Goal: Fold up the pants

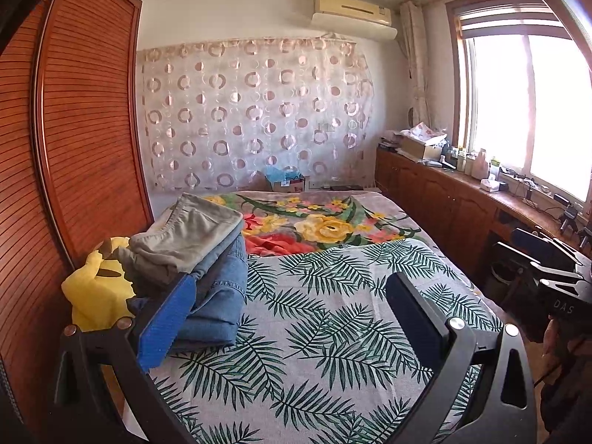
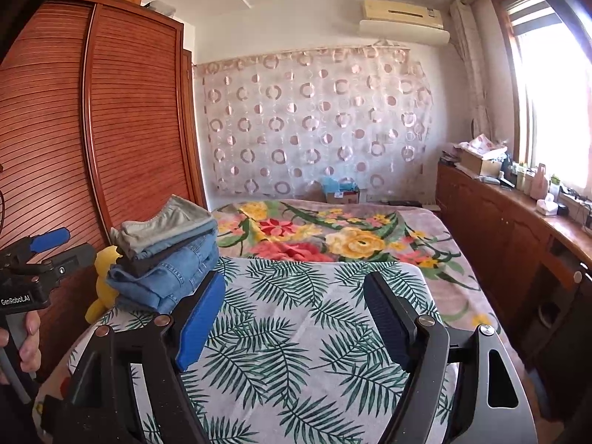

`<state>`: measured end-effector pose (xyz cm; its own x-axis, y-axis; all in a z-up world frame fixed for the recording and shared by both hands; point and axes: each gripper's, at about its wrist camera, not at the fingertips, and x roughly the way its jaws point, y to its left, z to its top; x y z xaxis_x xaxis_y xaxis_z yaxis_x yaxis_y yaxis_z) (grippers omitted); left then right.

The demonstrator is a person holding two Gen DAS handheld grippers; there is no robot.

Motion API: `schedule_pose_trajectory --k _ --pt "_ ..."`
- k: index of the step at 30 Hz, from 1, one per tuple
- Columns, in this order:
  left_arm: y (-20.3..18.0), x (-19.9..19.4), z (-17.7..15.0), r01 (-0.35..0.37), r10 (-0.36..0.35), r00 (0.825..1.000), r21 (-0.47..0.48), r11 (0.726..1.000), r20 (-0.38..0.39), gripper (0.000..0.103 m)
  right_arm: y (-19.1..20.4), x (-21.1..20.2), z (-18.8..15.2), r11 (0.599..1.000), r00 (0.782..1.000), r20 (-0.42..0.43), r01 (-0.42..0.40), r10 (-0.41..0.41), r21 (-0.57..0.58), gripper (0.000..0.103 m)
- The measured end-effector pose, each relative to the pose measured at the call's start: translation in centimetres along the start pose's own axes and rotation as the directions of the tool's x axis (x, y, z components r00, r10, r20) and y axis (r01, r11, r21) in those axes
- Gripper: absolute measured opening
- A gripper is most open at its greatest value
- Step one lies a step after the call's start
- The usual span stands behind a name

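A stack of folded pants sits on the left side of the bed, with a grey pair [image 1: 192,235] on top of blue jeans [image 1: 222,288]. The right wrist view shows the same stack [image 2: 166,255]. My left gripper [image 1: 292,281] is open and empty over the leaf-print cloth [image 1: 314,325], with its blue pad [image 1: 166,318] just in front of the jeans. My right gripper [image 2: 296,281] is also open with nothing between its fingers, to the right of the stack. Each gripper shows at the edge of the other's view: the right gripper [image 1: 505,239], and the left gripper [image 2: 81,241] held by a hand [image 2: 29,333].
A yellow plush toy [image 1: 96,288] lies against the stack by the slatted wooden wardrobe [image 1: 85,129]. A floral blanket [image 1: 325,222] covers the far half of the bed. A wooden cabinet [image 1: 444,199] with clutter on top runs along the window side on the right.
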<state>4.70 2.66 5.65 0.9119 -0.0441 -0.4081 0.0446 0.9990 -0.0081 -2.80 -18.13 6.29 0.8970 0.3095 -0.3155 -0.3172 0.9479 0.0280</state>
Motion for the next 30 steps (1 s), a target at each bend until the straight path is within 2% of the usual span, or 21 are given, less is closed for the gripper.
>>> schedule_pose_trajectory --k 30 --pt "0.16 -0.09 -0.24 -0.002 0.002 1.0 0.0 1.0 -0.003 0.102 -0.71 0.03 -0.36 1.0 1.0 0.014 0.004 -0.004 -0.006 0.079"
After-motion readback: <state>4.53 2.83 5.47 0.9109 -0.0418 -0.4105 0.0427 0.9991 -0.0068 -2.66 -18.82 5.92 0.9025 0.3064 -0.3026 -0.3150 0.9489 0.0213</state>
